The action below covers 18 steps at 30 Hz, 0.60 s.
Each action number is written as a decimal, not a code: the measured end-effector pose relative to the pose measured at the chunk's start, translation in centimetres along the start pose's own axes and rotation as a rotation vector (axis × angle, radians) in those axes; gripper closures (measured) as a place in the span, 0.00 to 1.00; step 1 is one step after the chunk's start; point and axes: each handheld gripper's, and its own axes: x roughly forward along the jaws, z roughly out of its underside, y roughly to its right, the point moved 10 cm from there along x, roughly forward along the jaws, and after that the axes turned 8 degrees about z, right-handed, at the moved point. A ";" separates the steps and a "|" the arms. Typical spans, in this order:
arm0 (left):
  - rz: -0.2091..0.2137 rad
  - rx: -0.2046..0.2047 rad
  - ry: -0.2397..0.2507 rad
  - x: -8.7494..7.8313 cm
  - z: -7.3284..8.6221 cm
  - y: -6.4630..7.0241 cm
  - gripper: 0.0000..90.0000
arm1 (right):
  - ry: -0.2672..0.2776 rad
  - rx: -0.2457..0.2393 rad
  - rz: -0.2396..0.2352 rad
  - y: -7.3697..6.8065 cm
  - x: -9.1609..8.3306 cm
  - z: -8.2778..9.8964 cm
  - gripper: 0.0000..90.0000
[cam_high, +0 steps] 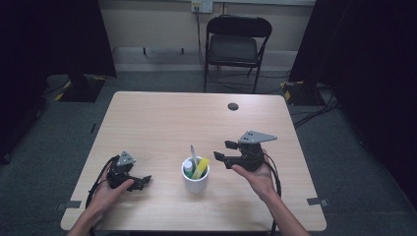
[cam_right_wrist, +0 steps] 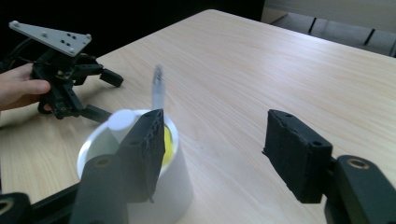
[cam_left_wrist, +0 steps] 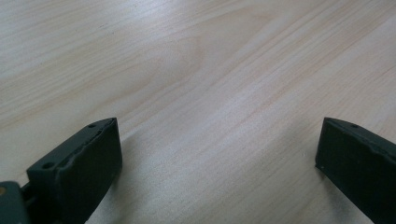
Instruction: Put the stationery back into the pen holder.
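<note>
Cup [cam_high: 195,180] sits just left of right gripper [cam_high: 222,151].

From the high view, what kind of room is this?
Probably a recording lab or studio, not a home: black curtains hang on both sides, a lone black folding chair stands by the wall, cables trail across grey carpet, and a bare light wooden table sits mid-floor.

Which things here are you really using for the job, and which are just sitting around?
Part of the job:
white cup
yellow marker in the cup
pen standing in the cup
right hand-held gripper, jaws open beside the cup
left hand-held gripper, open over bare table

Just sitting around:
folding chair
round cable hole in the table
</note>
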 end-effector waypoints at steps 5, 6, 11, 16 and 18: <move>0.000 0.000 0.002 0.0 0.0 0.0 0.00 | -0.018 0.024 0.040 1.3 -0.6 1.2 0.38; 0.000 0.000 0.001 0.0 0.0 0.0 0.00 | -0.017 0.028 0.050 1.6 -0.9 1.3 0.37; 0.000 0.002 -0.001 0.0 0.0 0.0 0.00 | -0.018 0.053 0.090 3.3 -2.0 2.2 0.34; -0.001 0.002 -0.003 0.0 0.0 0.0 0.00 | -0.032 0.070 0.130 4.9 -3.0 3.6 0.31; -0.001 0.001 -0.002 0.0 0.0 0.0 0.00 | -0.034 0.080 0.147 5.5 -3.2 4.0 0.30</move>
